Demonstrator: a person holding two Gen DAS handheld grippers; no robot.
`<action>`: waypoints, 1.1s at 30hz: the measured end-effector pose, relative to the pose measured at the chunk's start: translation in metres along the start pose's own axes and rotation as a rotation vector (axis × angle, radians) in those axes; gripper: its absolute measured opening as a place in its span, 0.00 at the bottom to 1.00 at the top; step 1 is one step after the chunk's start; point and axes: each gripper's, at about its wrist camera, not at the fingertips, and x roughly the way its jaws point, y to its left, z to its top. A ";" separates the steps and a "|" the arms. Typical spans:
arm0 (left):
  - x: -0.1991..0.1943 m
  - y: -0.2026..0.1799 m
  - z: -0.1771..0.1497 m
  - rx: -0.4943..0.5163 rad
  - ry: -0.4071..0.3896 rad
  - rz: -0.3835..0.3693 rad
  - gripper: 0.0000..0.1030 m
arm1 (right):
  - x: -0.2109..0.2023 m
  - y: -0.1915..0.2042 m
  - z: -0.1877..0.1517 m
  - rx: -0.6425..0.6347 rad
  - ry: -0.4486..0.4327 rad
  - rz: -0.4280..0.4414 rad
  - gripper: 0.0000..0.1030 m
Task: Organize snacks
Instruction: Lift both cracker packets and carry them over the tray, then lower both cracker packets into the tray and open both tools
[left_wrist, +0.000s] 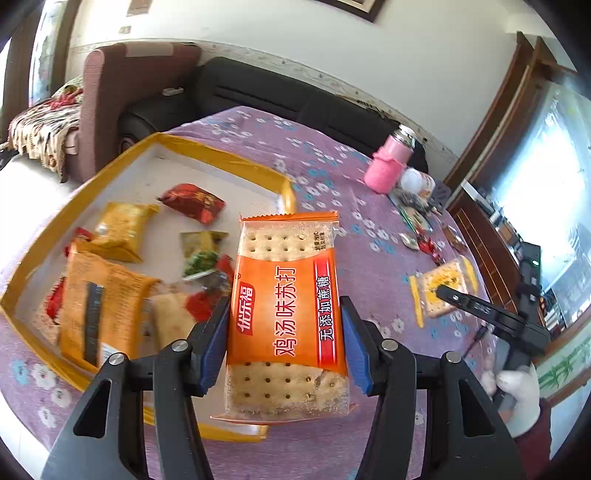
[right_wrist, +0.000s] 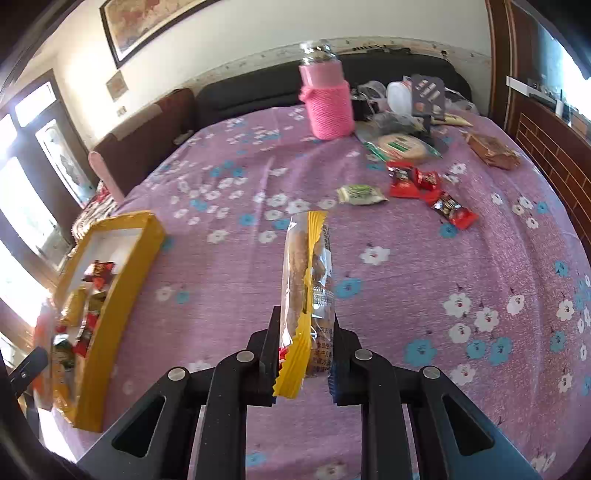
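My left gripper (left_wrist: 284, 325) is shut on an orange soda-cracker pack (left_wrist: 286, 314), held flat above the near right corner of the yellow-rimmed box (left_wrist: 221, 157). The box holds several snack packs, among them a red one (left_wrist: 194, 202) and a yellow one (left_wrist: 120, 230). My right gripper (right_wrist: 304, 339) is shut on a yellow-edged cracker pack (right_wrist: 306, 280), held on edge above the purple tablecloth. That pack (left_wrist: 443, 286) and the right gripper also show at the right of the left wrist view. The box (right_wrist: 122, 284) lies to the left in the right wrist view.
A pink knit-covered jar (right_wrist: 327, 103) stands at the far side of the table. Loose snacks lie near it: red candies (right_wrist: 413, 181), a green-white pack (right_wrist: 360, 194), a round wafer pack (right_wrist: 400, 146), a brown pack (right_wrist: 491, 149). A dark sofa (left_wrist: 258, 92) runs behind the table.
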 end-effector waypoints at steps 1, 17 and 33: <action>-0.002 0.004 0.001 -0.009 -0.006 0.003 0.53 | -0.005 0.006 0.000 -0.008 -0.007 0.014 0.19; -0.016 0.054 0.025 -0.029 -0.077 0.149 0.53 | -0.027 0.140 0.012 -0.116 0.052 0.367 0.19; 0.019 0.082 0.064 0.029 -0.047 0.275 0.54 | 0.074 0.254 0.023 -0.137 0.264 0.494 0.18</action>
